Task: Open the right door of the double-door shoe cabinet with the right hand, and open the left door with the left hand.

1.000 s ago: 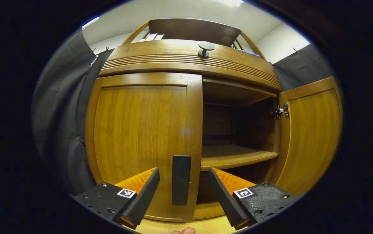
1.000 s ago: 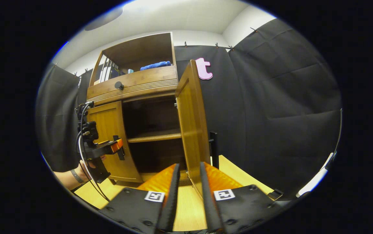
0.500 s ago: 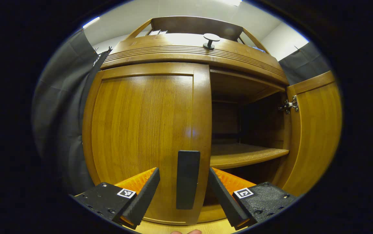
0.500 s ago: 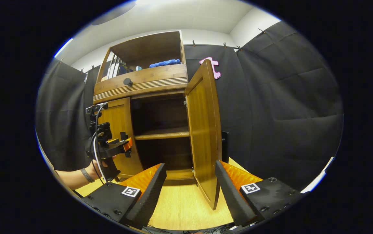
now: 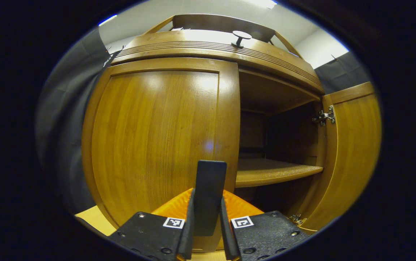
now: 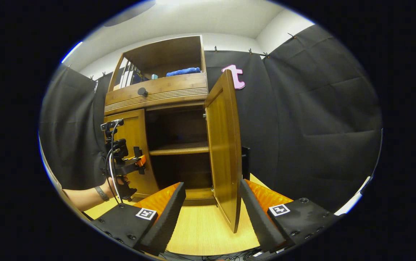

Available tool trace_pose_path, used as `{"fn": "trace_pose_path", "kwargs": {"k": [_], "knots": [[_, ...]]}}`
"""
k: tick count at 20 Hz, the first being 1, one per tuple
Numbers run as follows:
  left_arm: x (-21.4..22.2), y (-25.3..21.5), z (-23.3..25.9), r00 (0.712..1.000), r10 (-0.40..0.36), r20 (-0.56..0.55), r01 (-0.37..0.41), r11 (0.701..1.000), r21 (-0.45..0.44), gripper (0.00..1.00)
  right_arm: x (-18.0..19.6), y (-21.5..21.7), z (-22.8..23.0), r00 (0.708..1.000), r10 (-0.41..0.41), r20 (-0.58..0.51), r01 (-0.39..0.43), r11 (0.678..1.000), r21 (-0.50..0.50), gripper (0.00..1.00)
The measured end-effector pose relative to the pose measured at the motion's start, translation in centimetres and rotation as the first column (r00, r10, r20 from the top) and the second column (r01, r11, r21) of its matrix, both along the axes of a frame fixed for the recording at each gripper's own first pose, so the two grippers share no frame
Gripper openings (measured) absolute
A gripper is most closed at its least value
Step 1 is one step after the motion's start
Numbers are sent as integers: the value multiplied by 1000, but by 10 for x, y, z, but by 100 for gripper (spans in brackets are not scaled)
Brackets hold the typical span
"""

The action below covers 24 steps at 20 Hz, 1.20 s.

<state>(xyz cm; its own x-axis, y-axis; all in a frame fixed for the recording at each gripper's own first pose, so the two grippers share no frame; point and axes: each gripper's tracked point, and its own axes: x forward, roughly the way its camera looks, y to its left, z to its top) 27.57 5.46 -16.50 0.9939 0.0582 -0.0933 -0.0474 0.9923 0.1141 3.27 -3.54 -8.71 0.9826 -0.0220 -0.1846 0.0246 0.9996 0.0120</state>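
Note:
The wooden shoe cabinet [image 6: 157,90] has its right door [image 6: 222,145] swung wide open, edge toward me, with its black handle [image 6: 245,163] behind it. The left door [image 5: 157,134] is closed flat against the frame. My left gripper [image 5: 207,235] is shut on the left door's black handle [image 5: 209,188], both fingers pressed to its sides. In the right gripper view that left gripper [image 6: 135,161] sits against the left door [image 6: 132,145], held by a hand [image 6: 115,183]. My right gripper [image 6: 211,214] hangs open, back from the right door's lower edge, holding nothing.
Inside the cabinet a wooden shelf [image 5: 273,172] crosses the dark interior. A drawer with a round black knob [image 5: 241,36] sits above the doors, and an open top shelf holds books and a blue cloth [image 6: 183,71]. Light wood floor [image 6: 200,232] lies in front.
My left gripper moved in and shut on the left door's handle. My right gripper let go of the right door a second ago and has drawn slightly back, staying open.

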Motion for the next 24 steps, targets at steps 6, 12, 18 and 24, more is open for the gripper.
{"fn": "trace_pose_path", "kwargs": {"k": [6,12,18,24], "knots": [[-10,0,10,999,-22,-45,24,999,41,29,1,14,-10,1000,26,-15,-26,1000,16,100],[-78,12,23,998,-39,-57,41,998,39,29,7,31,-15,996,86,-25,-86,996,11,87],[-154,49,43,998,17,-68,-12,998,68,28,25,49,-18,986,164,-31,-164,986,7,87],[-204,100,60,992,116,-51,-110,989,96,22,39,70,-28,973,224,-49,-224,974,9,87]]}}
